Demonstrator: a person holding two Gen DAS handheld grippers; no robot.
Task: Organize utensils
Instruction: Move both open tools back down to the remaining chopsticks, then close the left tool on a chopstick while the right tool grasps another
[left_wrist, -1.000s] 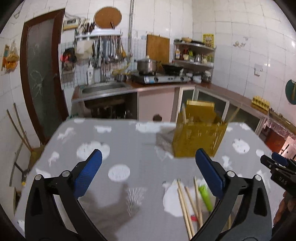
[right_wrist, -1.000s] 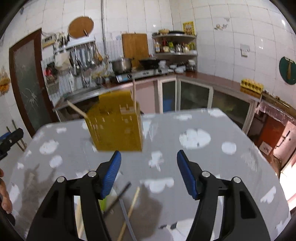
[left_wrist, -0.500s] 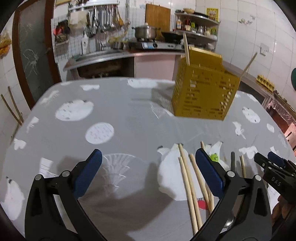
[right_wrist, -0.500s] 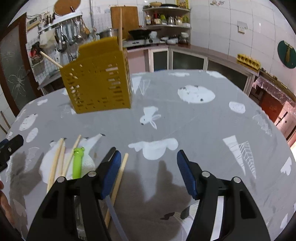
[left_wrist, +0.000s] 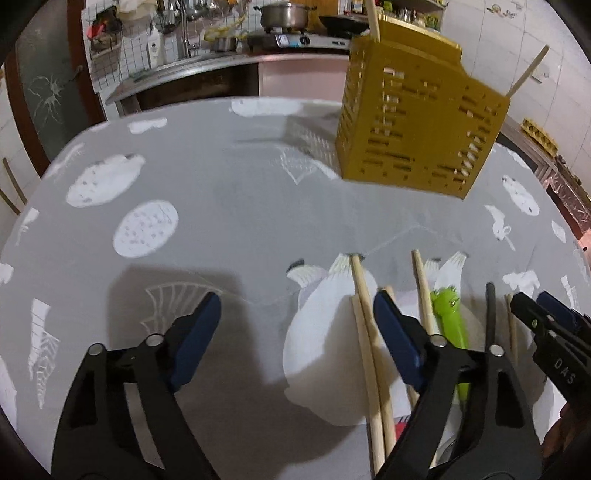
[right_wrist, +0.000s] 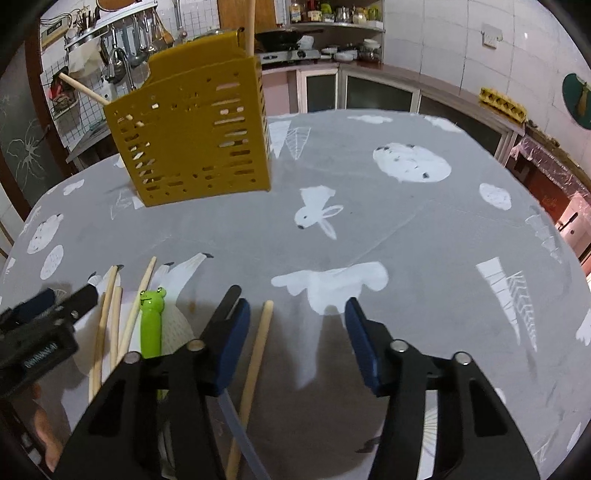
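Both tongs closing, nothing gripped yet.
Right tongs (right_wrist: 297, 315) are nearest one chopstick (right_wrist: 255, 350), lying lengthwise between them; left tongs (left_wrist: 295, 314) are beside the chopstick pair (left_wrist: 364, 332).

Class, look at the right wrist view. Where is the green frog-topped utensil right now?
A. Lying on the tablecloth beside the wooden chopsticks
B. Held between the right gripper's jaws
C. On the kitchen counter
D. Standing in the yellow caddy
A: the green frog-topped utensil lies flat on the tablecloth next to the wooden chopsticks, well short of the yellow caddy.
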